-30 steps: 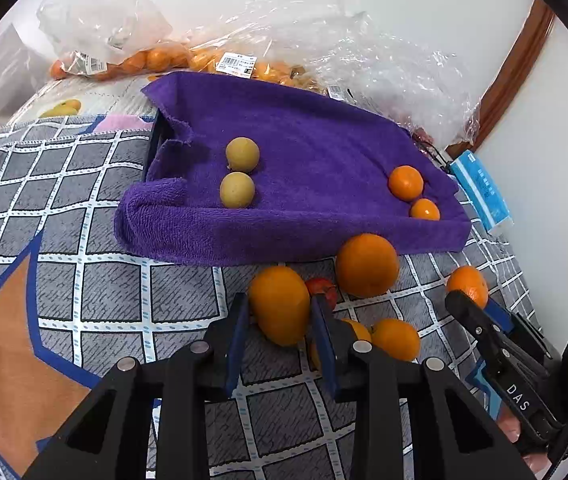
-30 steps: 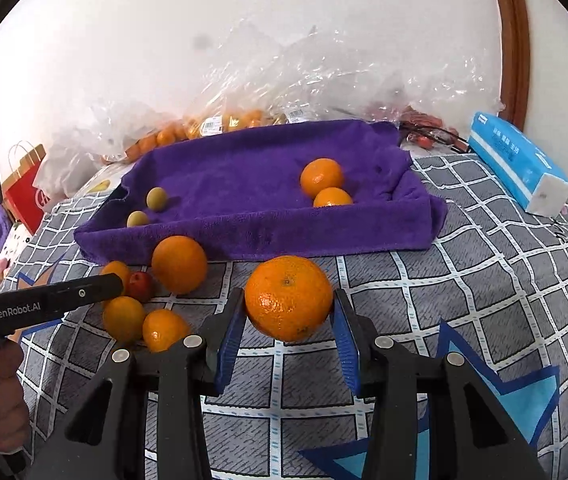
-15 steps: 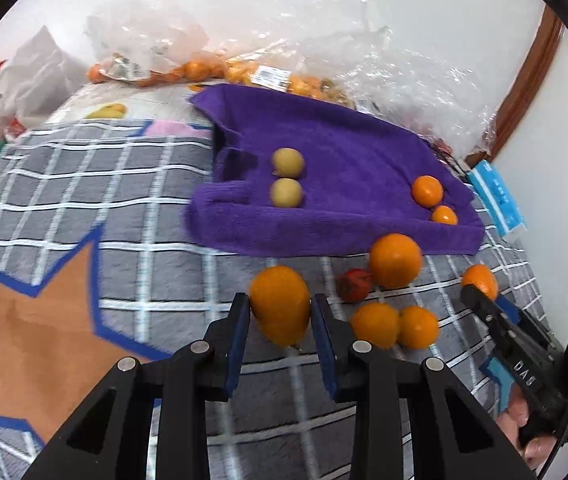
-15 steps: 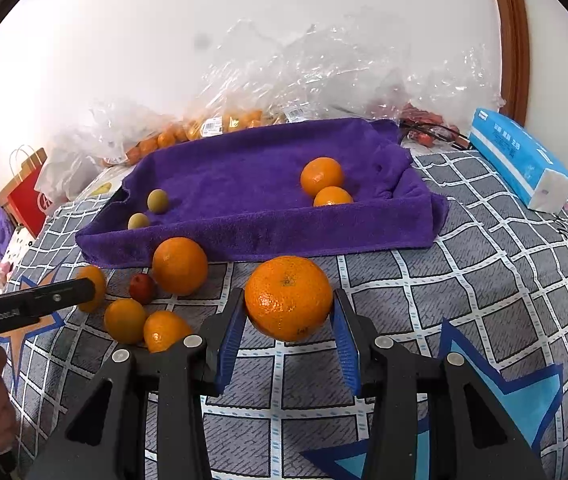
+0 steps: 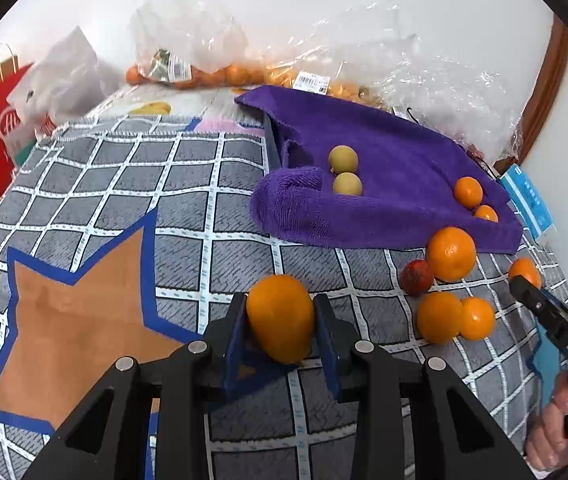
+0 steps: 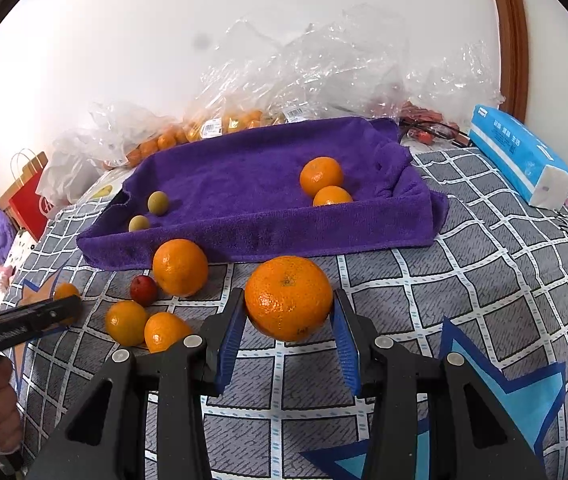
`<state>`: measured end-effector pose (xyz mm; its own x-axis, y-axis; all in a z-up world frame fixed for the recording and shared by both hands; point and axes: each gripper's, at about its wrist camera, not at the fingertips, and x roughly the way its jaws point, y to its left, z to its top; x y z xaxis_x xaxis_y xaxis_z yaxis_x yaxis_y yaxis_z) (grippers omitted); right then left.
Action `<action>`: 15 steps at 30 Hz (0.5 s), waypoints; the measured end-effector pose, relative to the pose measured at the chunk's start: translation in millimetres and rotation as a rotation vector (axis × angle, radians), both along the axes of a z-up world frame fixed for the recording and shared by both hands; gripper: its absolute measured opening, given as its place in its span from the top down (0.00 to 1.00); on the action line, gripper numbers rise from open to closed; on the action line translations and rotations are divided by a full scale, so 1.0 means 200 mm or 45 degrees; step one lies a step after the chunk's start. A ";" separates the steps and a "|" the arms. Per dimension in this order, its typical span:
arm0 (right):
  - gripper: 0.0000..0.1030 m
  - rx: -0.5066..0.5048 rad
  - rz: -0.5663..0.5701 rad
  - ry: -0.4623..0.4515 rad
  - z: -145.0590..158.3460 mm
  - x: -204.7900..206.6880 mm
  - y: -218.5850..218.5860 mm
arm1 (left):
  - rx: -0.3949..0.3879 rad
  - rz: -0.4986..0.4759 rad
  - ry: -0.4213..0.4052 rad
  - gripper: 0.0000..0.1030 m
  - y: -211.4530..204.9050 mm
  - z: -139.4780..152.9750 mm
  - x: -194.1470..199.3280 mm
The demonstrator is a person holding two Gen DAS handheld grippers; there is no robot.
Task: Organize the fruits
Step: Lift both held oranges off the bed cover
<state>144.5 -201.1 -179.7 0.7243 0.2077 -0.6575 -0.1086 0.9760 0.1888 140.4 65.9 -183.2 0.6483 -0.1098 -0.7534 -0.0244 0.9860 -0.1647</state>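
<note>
The left gripper (image 5: 280,322) is clamping an oval orange (image 5: 279,317), its long axis standing roughly upright between the pads, above the checked mat (image 5: 211,240). The right gripper (image 6: 288,322) is gripping a round mandarin (image 6: 288,298), stem end facing up. Beyond, loose fruit (image 6: 179,267) is lying before the purple tray (image 6: 243,232).

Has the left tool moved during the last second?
Yes. The left tool, gripping an orange, moved leftward, away from the purple towel.
</note>
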 end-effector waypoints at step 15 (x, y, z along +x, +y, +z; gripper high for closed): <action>0.59 0.005 -0.016 -0.026 0.02 -0.02 -0.01 | -0.181 0.001 -0.101 0.70 0.09 0.02 -0.05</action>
